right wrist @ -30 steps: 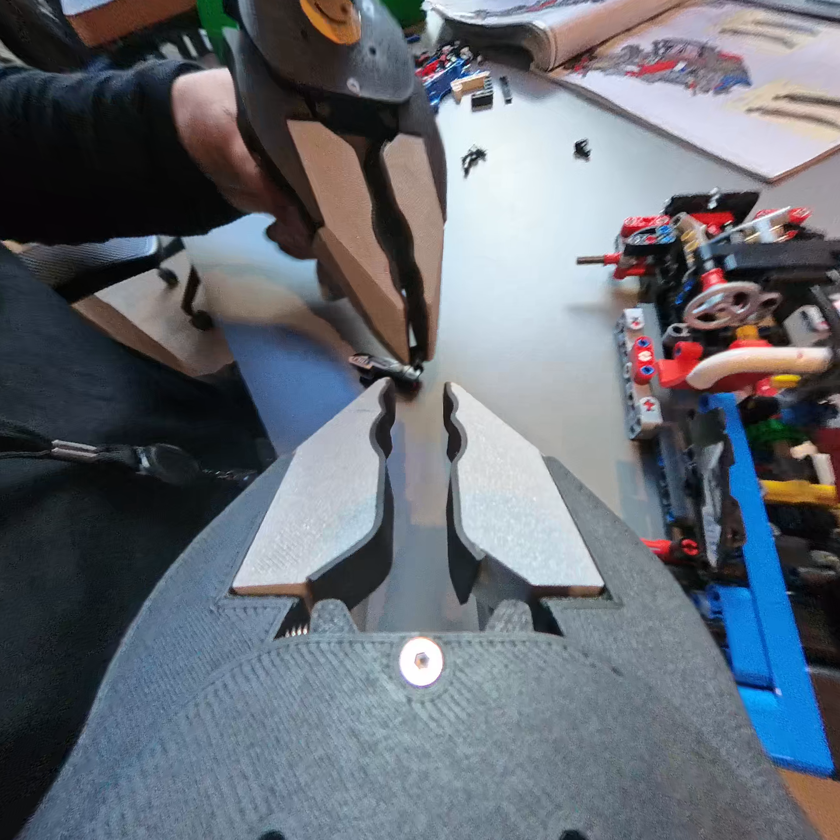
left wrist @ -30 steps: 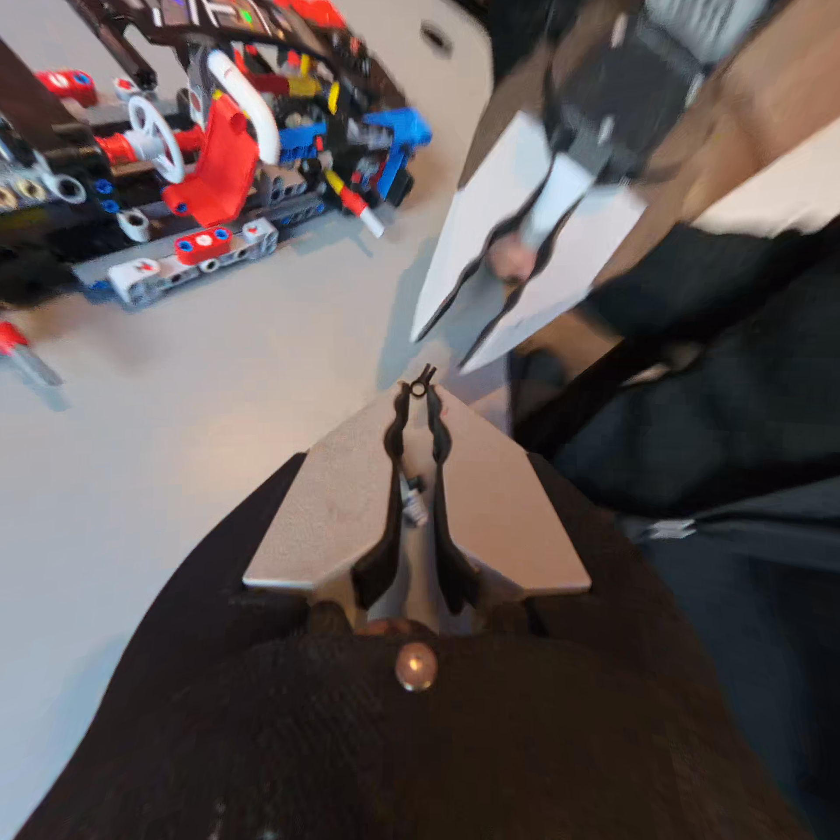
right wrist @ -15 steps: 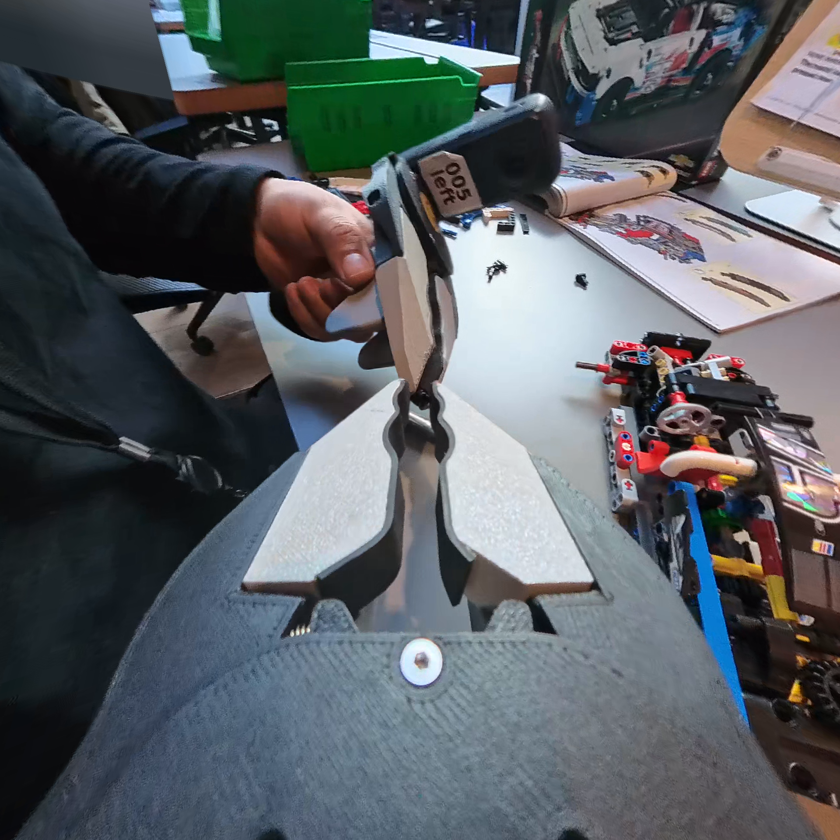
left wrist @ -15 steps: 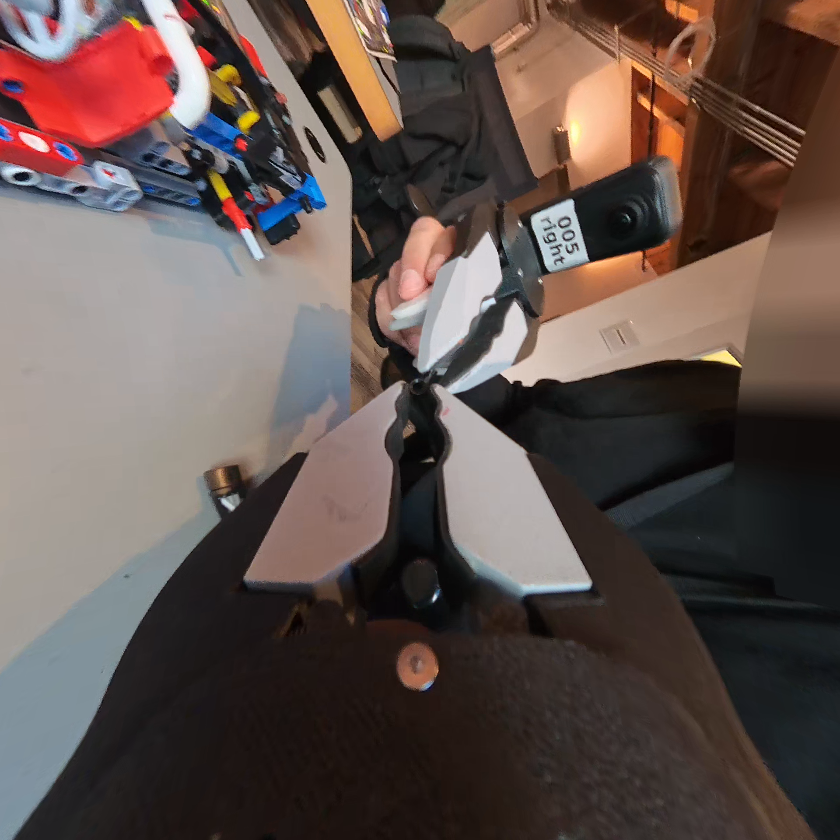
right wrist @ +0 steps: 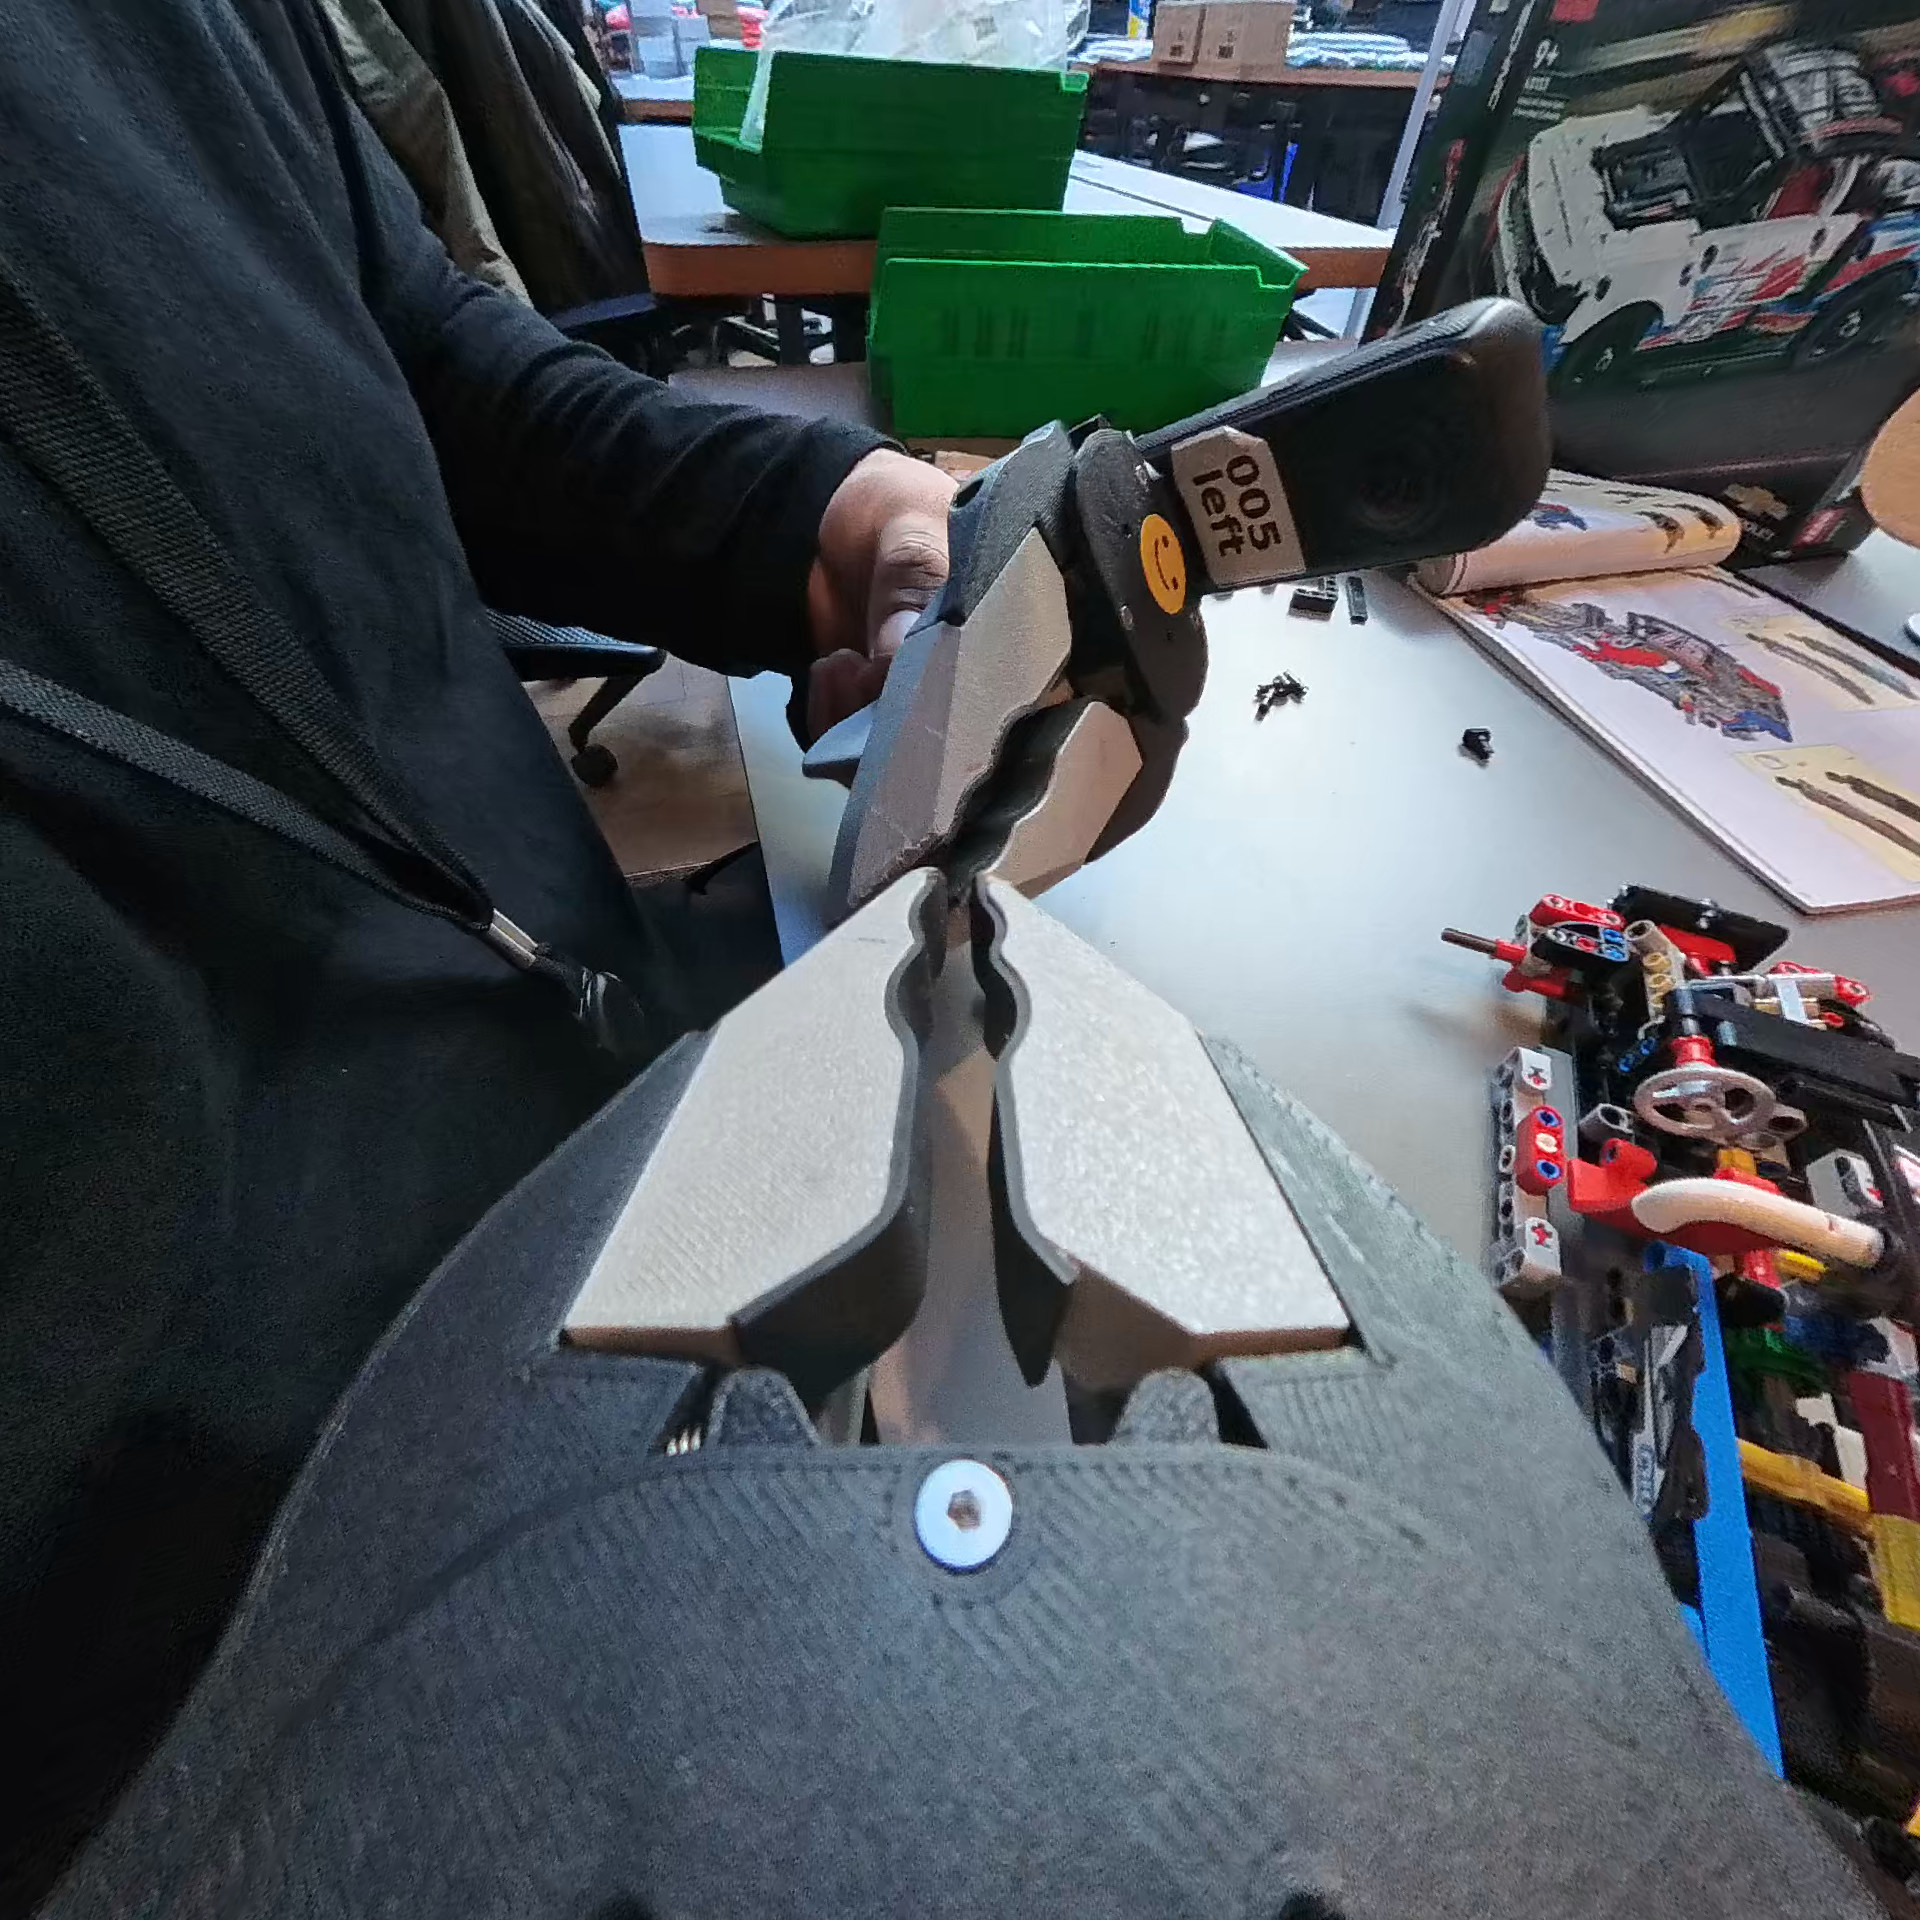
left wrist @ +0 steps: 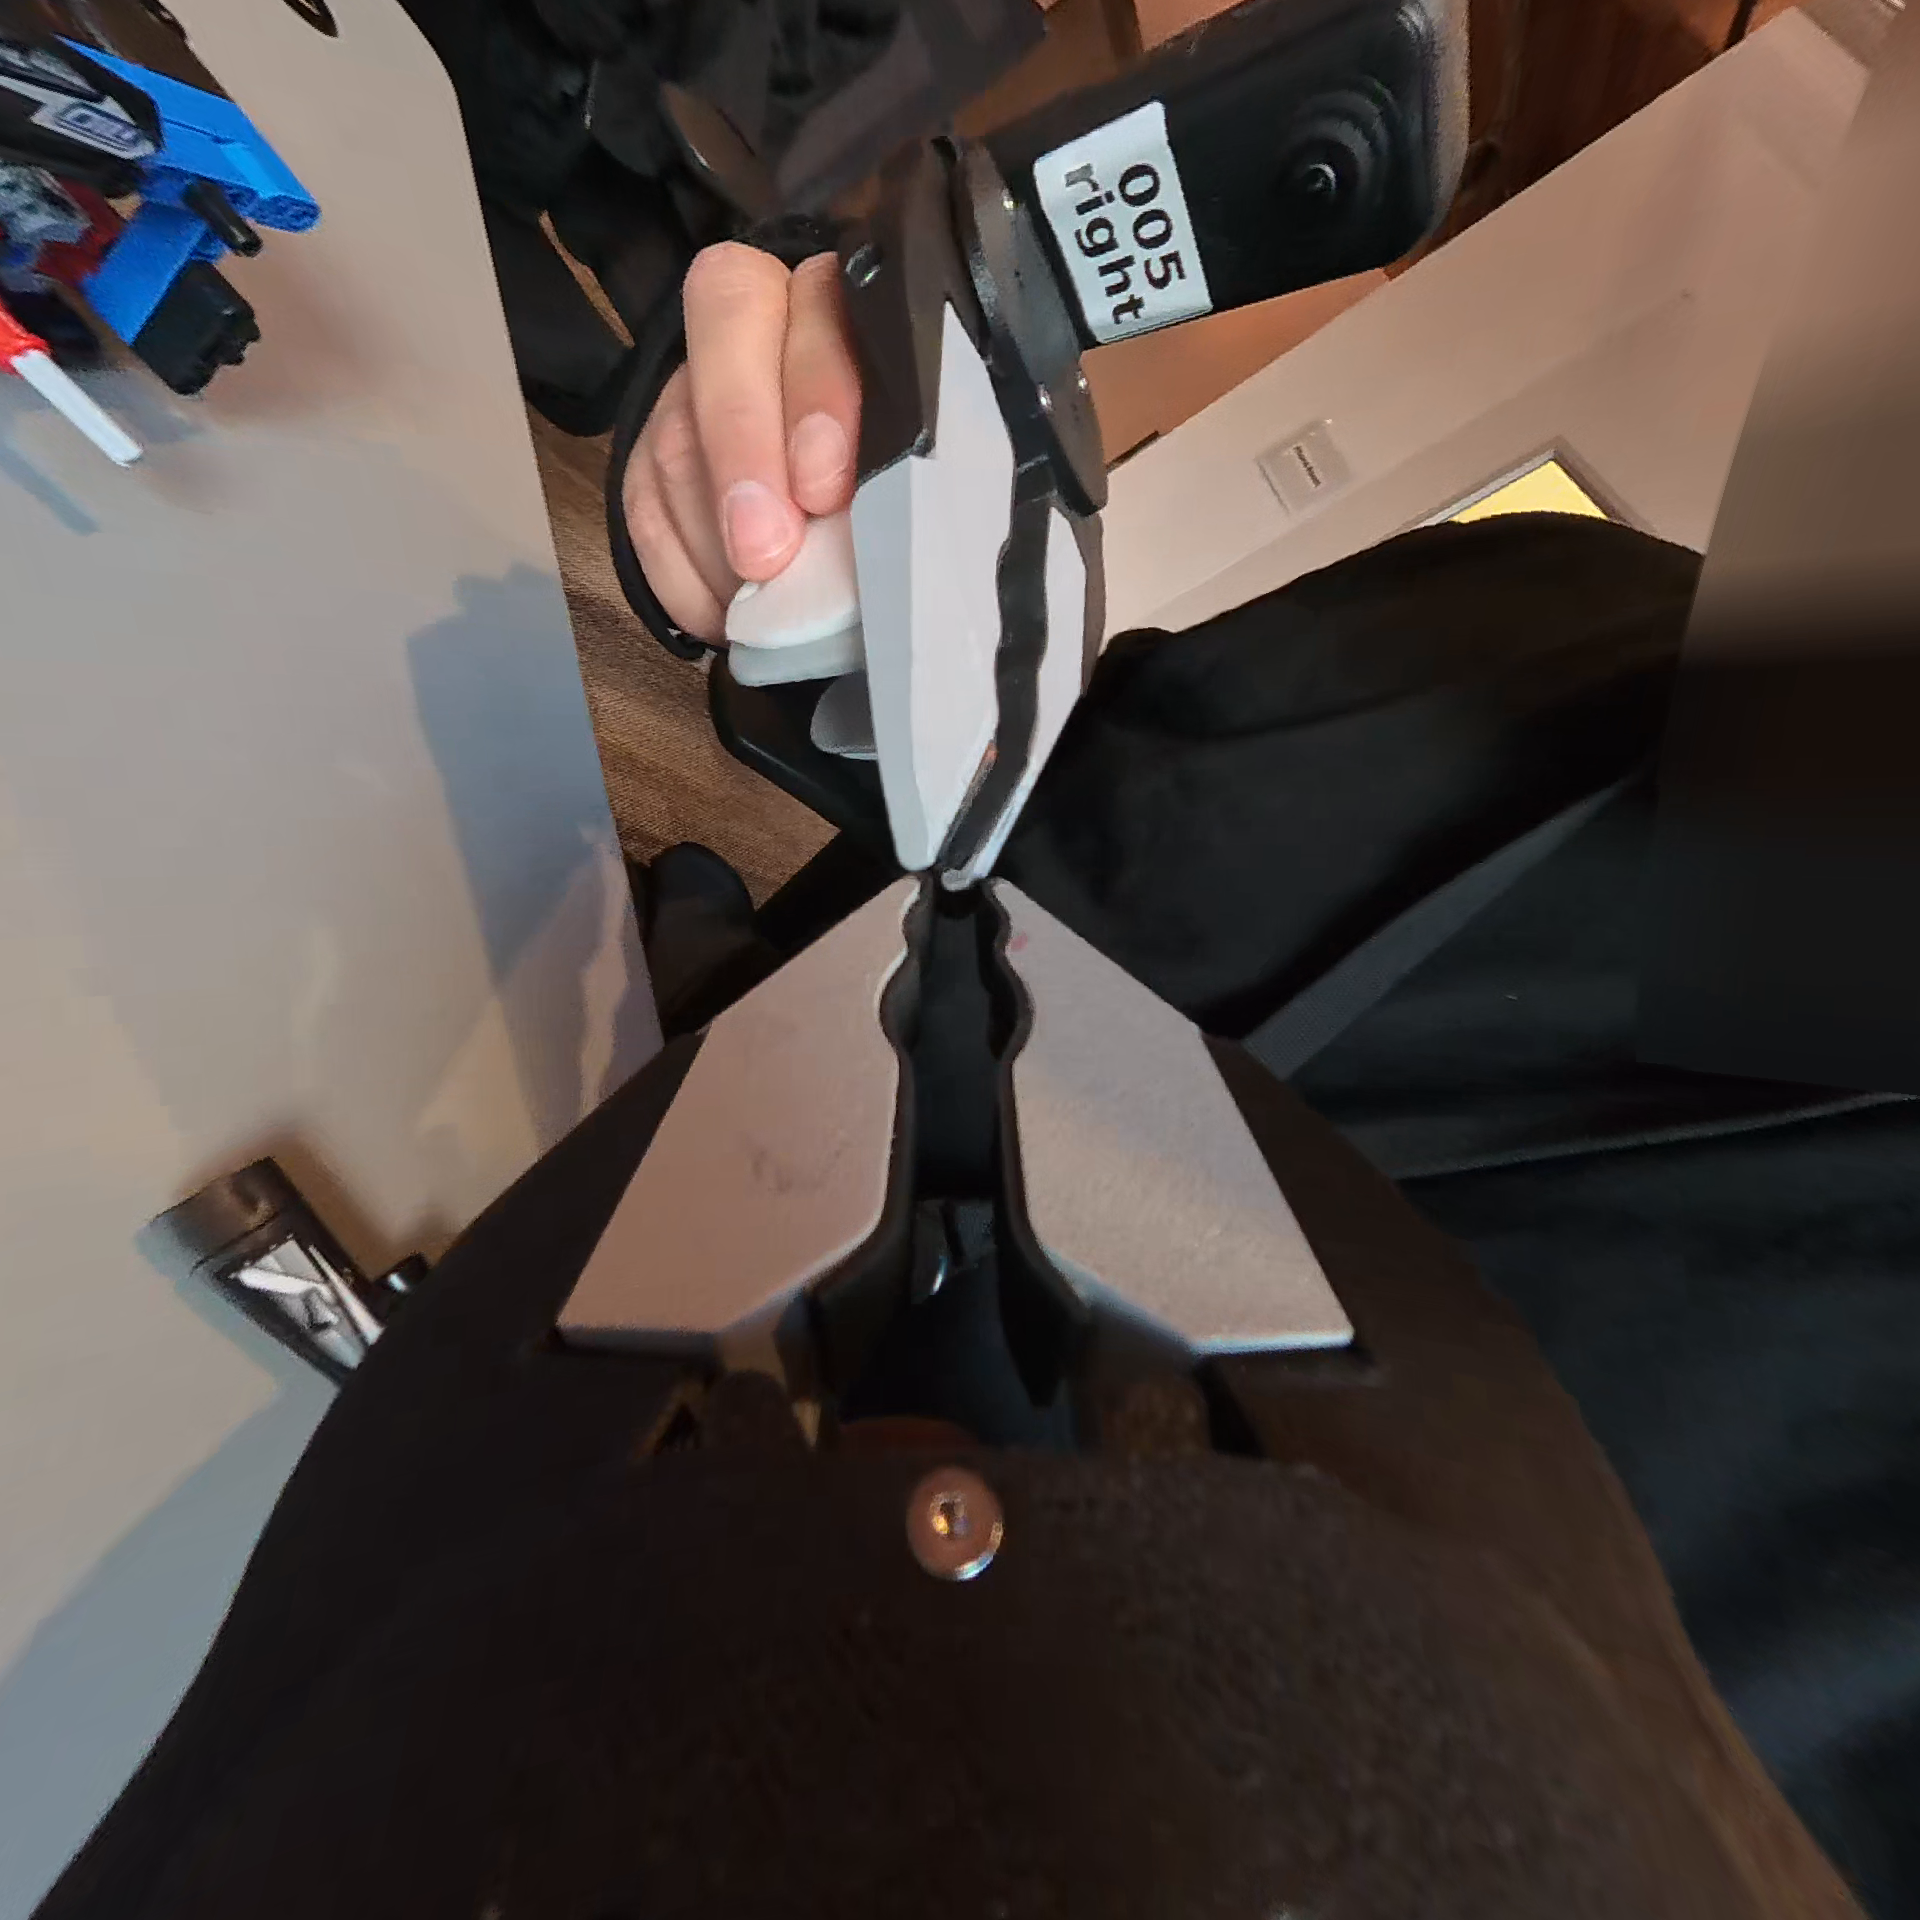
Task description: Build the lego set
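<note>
My left gripper (left wrist: 951,899) and my right gripper (right wrist: 956,894) meet tip to tip in the air, off the near edge of the grey table (right wrist: 1299,883). Both are closed down on one small black Lego piece (right wrist: 958,885), which is mostly hidden between the tips. The right gripper also shows in the left wrist view (left wrist: 943,871), pointing down, and the left gripper shows in the right wrist view (right wrist: 940,860). The half-built Lego car (right wrist: 1714,1143) lies on the table to the right; its blue end shows in the left wrist view (left wrist: 156,197).
An open instruction booklet (right wrist: 1662,686), the set's box (right wrist: 1683,208) and green bins (right wrist: 1060,312) are at the back. Loose black pieces (right wrist: 1278,691) lie on the table. A small dark part (left wrist: 260,1257) sits near the table edge. A person's dark-clothed body is close behind both grippers. Both grippers' tips are close together, under 4 cm apart.
Both grippers lifted from the table and tilted up. The right gripper's jaws narrowed from open to closed on the black piece at the left gripper's tips.
</note>
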The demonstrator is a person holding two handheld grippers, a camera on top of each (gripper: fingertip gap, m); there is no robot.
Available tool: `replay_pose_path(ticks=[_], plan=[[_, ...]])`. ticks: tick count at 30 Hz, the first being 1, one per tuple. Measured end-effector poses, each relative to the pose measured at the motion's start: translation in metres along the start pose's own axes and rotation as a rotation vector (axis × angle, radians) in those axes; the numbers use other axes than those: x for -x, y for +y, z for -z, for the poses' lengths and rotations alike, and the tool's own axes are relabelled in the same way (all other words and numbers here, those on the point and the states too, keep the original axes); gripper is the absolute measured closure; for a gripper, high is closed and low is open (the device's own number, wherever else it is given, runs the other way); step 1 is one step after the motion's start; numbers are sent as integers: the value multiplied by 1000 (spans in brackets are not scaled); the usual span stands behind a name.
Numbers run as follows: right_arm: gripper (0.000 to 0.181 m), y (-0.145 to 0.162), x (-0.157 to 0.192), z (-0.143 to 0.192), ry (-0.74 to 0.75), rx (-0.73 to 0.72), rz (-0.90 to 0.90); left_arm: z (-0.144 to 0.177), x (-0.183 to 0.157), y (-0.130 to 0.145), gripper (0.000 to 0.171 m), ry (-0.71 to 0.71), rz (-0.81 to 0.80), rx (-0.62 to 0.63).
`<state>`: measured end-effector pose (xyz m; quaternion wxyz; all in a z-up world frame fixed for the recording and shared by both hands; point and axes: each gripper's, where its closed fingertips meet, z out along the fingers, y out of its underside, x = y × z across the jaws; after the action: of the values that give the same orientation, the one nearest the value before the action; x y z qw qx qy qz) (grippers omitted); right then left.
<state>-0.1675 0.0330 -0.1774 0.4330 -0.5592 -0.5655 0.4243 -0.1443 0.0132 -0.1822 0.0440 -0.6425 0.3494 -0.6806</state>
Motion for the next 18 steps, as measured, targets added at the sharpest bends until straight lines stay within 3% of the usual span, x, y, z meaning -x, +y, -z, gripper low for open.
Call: replay_pose_path(ticks=[7, 18], plan=[[166, 13, -18, 5, 26, 0, -139, 32, 39, -17, 167, -255, -3, -121], [180, 20, -10, -4, 4, 68, -4, 22, 29, -8, 167, -178, 13, -71]])
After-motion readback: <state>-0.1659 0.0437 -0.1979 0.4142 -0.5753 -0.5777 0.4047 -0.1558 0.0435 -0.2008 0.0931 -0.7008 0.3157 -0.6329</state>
